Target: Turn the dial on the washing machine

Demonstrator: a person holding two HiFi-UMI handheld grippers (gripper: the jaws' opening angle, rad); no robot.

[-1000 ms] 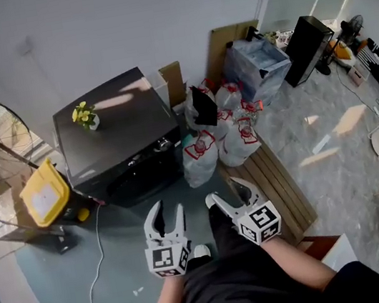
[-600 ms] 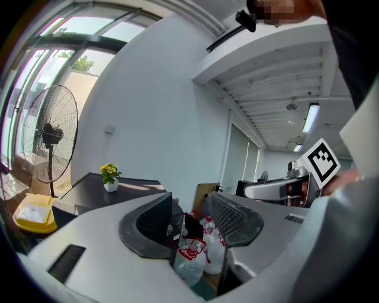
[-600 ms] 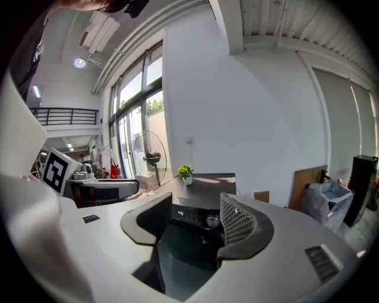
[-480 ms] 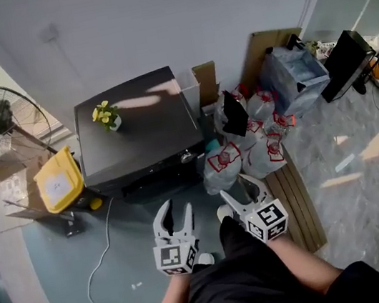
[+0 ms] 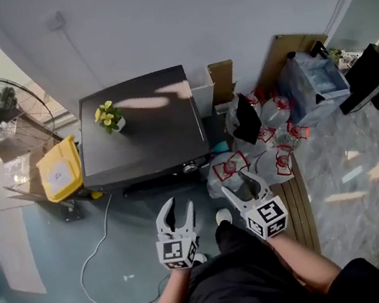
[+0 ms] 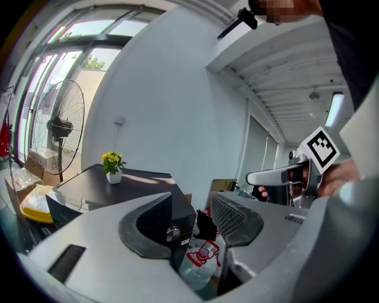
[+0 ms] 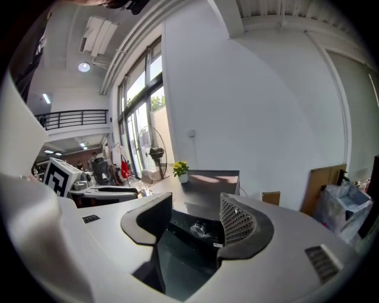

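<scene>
Silver dial — well ahead, untouched | left fingers spread, empty | right fingers likewise

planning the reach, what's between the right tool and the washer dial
Only bare air: the right gripper view shows the dial clear between the right tool's open jaws.

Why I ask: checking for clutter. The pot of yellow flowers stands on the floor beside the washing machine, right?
No. The head view shows the pot of yellow flowers standing on top of the washing machine, not beside it.
</scene>
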